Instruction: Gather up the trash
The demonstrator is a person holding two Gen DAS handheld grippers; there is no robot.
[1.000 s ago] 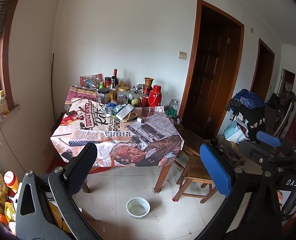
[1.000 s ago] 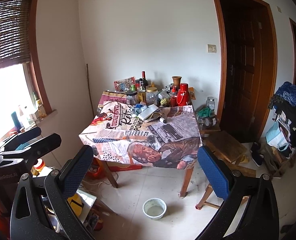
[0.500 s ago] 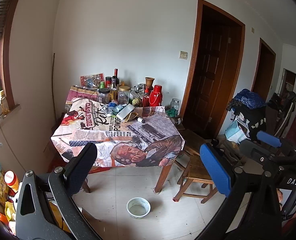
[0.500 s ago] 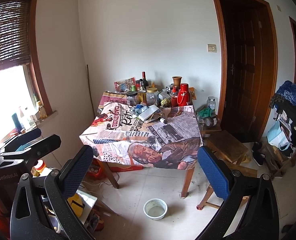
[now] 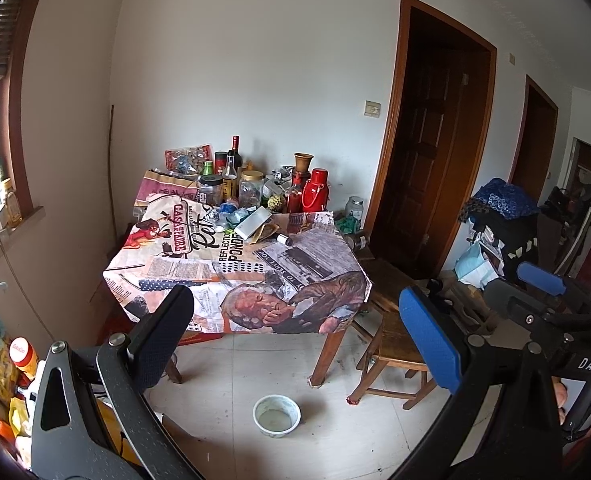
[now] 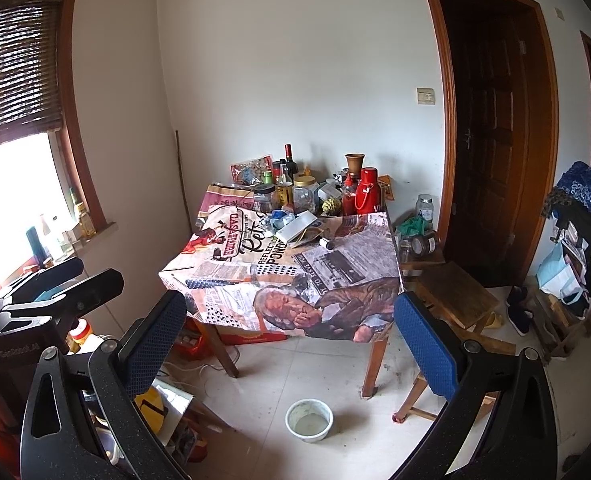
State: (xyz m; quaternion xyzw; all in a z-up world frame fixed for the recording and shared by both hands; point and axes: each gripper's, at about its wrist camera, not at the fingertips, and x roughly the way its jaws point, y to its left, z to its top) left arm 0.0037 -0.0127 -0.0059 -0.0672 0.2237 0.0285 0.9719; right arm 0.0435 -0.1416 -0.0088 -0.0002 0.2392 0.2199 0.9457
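Note:
A table (image 5: 183, 276) under a printed newspaper-style cloth stands across the room in both views. Loose litter lies mid-table: crumpled blue and clear wrappers (image 5: 231, 210), a flat white packet (image 5: 253, 222) and a small tipped-over bottle (image 5: 284, 239). The wrappers (image 6: 281, 216) and packet (image 6: 299, 224) also show in the right wrist view. My left gripper (image 5: 293, 300) is open and empty, well short of the table. My right gripper (image 6: 289, 302) is open and empty too, held at a similar distance. Each gripper shows at the edge of the other's view.
Bottles, jars and a red thermos (image 5: 315, 194) crowd the table's far edge. A white bowl (image 5: 276, 416) sits on the tiled floor in front. A wooden stool (image 5: 395, 340) stands right of the table, clutter is piled at the lower left, and a laden rack (image 5: 503, 220) is at the right.
Hardly anything: both views have drifted very slightly, and both grippers remain open and empty.

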